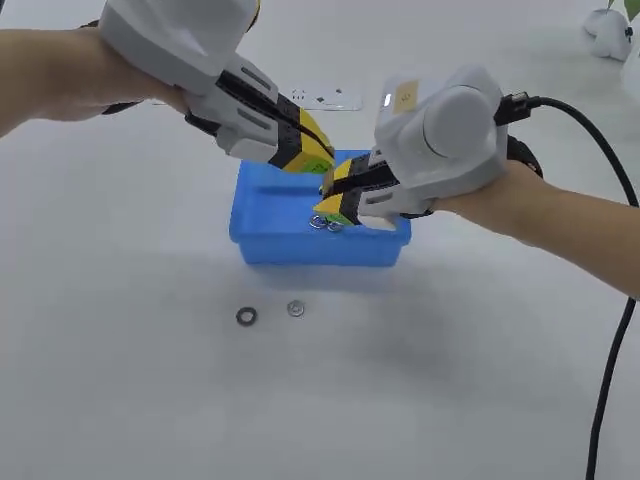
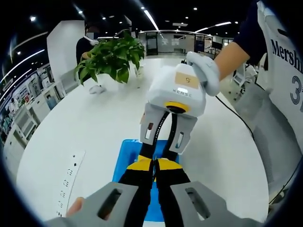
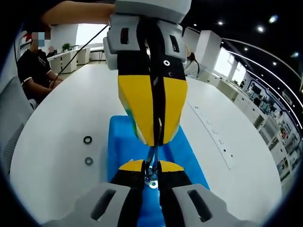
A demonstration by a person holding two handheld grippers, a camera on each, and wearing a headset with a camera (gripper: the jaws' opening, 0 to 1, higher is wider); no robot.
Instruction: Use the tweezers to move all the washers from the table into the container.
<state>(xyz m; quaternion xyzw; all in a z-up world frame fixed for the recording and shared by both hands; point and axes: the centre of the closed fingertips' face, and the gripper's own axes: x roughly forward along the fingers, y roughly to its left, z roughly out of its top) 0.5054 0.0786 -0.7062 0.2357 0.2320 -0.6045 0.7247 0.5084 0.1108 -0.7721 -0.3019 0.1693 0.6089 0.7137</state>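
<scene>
2 loose washers [image 1: 246, 316] lie on the table [image 1: 150, 380], just short of the blue container [image 1: 262, 245]. Both grippers meet above it, likely so the drop lands inside. The left gripper [image 3: 154, 141] and right gripper [image 3: 151, 166] each pinch the thin tweezers [image 3: 152, 156], and the gathered washers [image 1: 325, 222] sit at its tip.

The left tool [image 1: 318, 160] and right tool [image 1: 335, 212] have pale grey rounded housings, black jaw arms and yellow tips. A yellow label [image 1: 405, 97] tops the right housing; its black cable [image 1: 604, 400] trails toward 5 o'clock.
</scene>
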